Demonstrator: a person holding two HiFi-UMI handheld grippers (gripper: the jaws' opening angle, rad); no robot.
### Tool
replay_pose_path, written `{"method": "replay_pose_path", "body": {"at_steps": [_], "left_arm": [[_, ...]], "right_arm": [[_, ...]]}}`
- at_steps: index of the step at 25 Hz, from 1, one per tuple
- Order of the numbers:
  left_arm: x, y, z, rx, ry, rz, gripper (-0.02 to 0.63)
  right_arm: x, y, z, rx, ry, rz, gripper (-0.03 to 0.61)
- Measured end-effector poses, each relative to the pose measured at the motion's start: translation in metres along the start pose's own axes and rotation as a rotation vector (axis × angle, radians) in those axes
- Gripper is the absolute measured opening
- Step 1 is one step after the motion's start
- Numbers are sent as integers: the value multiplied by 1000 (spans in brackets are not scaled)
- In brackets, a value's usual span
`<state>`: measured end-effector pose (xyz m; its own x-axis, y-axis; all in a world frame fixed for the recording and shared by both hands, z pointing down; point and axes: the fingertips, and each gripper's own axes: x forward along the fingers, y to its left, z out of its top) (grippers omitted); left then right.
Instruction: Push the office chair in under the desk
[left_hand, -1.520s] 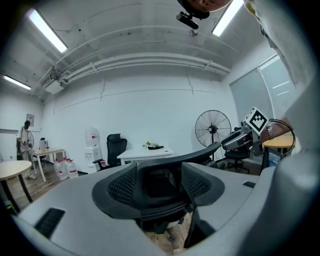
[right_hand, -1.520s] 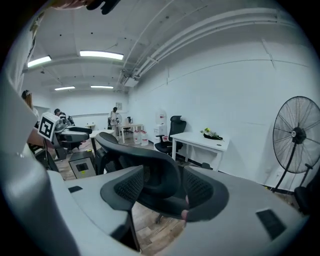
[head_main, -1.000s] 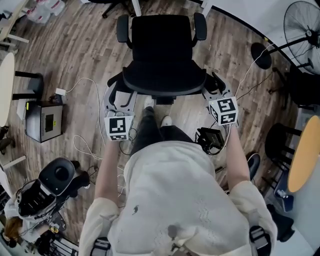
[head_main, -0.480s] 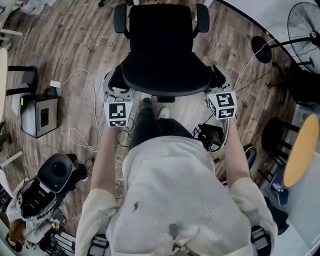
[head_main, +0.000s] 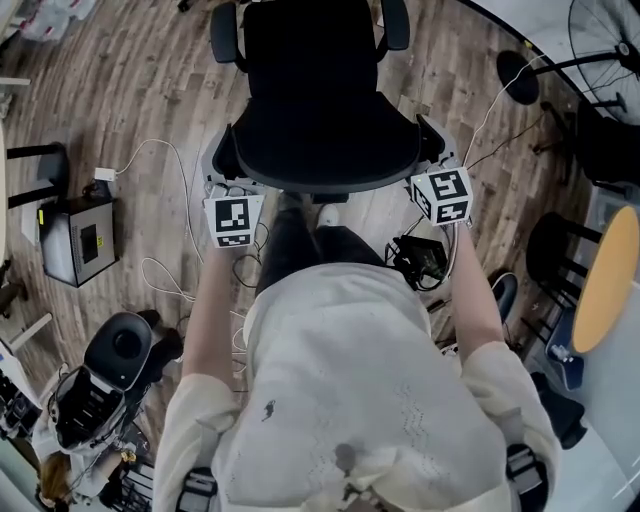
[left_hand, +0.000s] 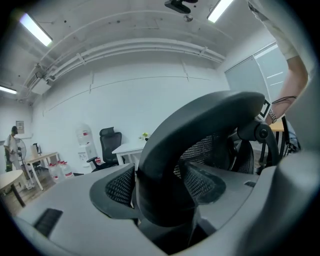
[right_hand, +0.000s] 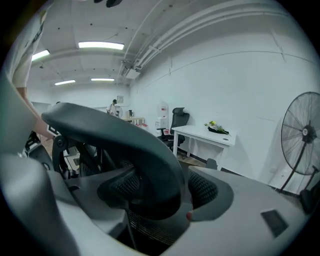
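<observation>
The black office chair stands just ahead of me, its seat facing away and its curved backrest rim nearest. My left gripper straddles the rim's left end, my right gripper its right end. In the left gripper view the thick rim sits between the mesh pads, with a thin gap at the left pad. In the right gripper view the rim likewise lies between the jaws, which are opening. A white desk with a plant stands ahead by the wall.
White cables and a black box lie on the wood floor at left, with grey equipment below them. A fan, a black stool and a round yellow table stand at right. Another black chair is by the wall.
The chair has rolled forward, away from me, and both grippers have gone with it on the backrest rim. The person has stepped after it.
</observation>
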<state>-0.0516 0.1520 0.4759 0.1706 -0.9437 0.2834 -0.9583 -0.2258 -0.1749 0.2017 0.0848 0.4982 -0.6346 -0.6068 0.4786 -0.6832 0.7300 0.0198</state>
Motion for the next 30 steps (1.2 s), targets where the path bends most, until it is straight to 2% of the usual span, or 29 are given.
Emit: {"method": "replay_pose_path", "body": {"at_steps": [3,9,30], "left_arm": [[3,1,1,22,-14,13,311],[5,-1,-2,98,-32,64,308],[25,14,-4,114,-34,59,304]], "right_arm": [[4,-3,-1,23,-7,-6,302],[7,-3,-6,-28,9,-25,288],[25,-9,-2,-30,5,-45,275]]}}
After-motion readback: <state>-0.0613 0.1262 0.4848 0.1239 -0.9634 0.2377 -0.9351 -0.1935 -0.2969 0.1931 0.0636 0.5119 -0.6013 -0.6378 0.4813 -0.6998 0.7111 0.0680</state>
